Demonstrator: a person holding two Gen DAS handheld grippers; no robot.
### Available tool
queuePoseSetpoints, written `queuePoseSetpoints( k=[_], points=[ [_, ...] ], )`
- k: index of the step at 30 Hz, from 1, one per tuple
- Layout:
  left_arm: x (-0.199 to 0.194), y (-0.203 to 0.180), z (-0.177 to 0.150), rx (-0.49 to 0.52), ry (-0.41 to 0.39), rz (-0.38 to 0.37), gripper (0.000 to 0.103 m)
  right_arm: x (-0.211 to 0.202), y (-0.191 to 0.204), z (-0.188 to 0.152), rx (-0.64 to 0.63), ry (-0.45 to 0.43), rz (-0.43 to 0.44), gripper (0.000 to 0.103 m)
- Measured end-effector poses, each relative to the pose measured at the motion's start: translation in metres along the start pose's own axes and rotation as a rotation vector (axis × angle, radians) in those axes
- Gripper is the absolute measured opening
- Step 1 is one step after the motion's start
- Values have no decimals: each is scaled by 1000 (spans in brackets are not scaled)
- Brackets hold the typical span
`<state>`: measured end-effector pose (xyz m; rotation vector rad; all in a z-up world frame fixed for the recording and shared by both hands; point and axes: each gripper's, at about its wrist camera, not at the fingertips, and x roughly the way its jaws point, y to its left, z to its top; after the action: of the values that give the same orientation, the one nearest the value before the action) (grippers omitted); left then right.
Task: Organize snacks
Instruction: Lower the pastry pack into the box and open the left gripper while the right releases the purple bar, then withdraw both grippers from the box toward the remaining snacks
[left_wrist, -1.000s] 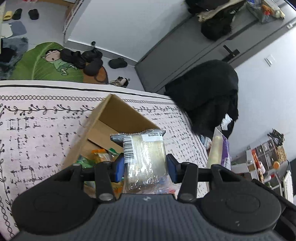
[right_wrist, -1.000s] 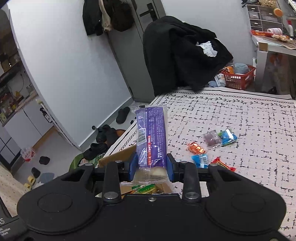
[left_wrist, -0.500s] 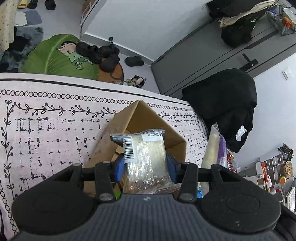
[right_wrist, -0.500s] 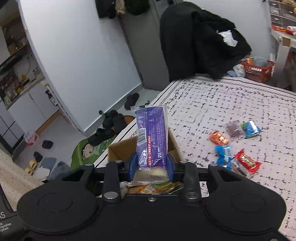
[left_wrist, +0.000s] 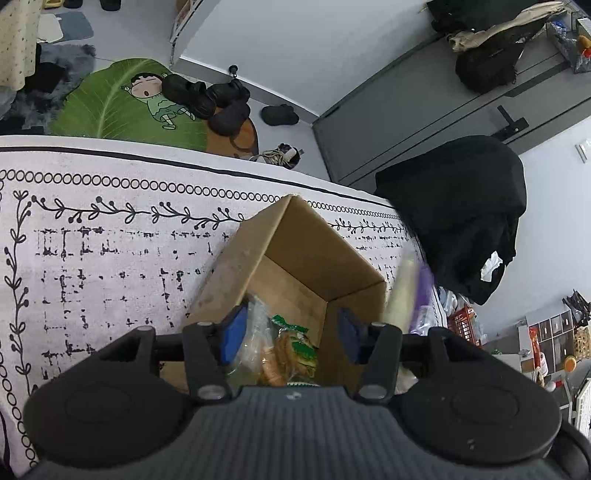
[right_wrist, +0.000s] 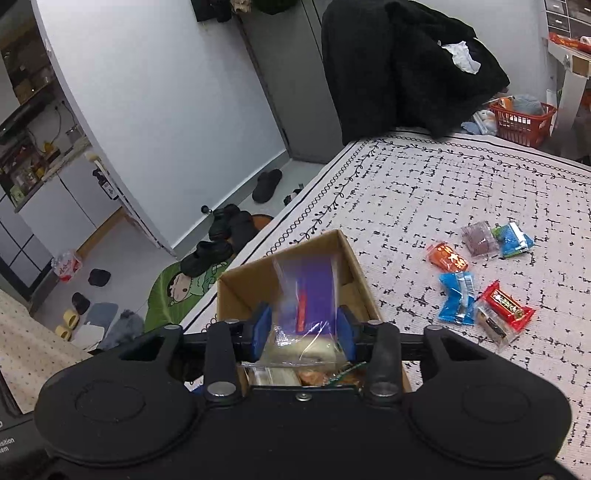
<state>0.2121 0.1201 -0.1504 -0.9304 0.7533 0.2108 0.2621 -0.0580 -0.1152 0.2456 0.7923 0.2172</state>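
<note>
Both my claws hang over the open corrugated cardboard box (left_wrist: 295, 254): left gripper (left_wrist: 290, 334) opening, nothing pinched, crinkly clear-wrapped snacks (left_wrist: 284, 350) below its blue pads. Right gripper (right_wrist: 303, 332) opening too, the glossy purple packet (right_wrist: 308, 295) blurred between its pads, not visibly pressed; small foil sweets (right_wrist: 476, 280) lie to its right.

You are looking at a box (left_wrist: 325, 254) of matt brown cardboard, its outer wall scuffed and dusty. It is sitting on a rug (left_wrist: 110, 258) of flat woven cloth, rough-looking and printed in black. The purple packet (right_wrist: 314, 295) is showing glossy, crinkled clear plastic film, and so are the loose wrappers (right_wrist: 458, 295) on the rug. Your gripper pads (left_wrist: 232, 332) are looking like smooth blue rubbery plastic, set on matt black plastic bodies with bright metal screws (left_wrist: 205, 391).
</note>
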Motion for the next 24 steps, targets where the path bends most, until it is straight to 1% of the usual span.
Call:
queuePoseSetpoints(
  k=[2,4,5,8,9,10,15,17,22,24],
  points=[
    [-1,0,0,5,2,7,57,-4,-2,0,9,-1,11,46],
    [-2,-1,0,7,8,12,60,-9,-4,1,11,-12,-1,54],
    [-2,-1,0,7,8,14,62,-11,-6,1,15,-16,-7,55],
    [-7,-4,-2,17,0,21,73,-19,-12,1,31,-22,-16,57],
    [-8,-6,-3,23,-1,26,77,-21,-14,1,31,-26,-23,61],
    [-9,-8,-4,27,-1,31,78,-23,-16,2,30,-31,-31,65],
    [-12,-18,-11,62,4,46,85,-38,-29,4,29,-54,-67,79],
    [-13,-23,-14,79,9,67,88,-44,-35,5,29,-63,-82,81],
    [-18,-35,-23,122,-11,62,89,-59,-53,6,42,-85,-110,92],
    [-20,-40,-27,139,-20,54,94,-64,-62,5,52,-95,-120,96]
  ],
)
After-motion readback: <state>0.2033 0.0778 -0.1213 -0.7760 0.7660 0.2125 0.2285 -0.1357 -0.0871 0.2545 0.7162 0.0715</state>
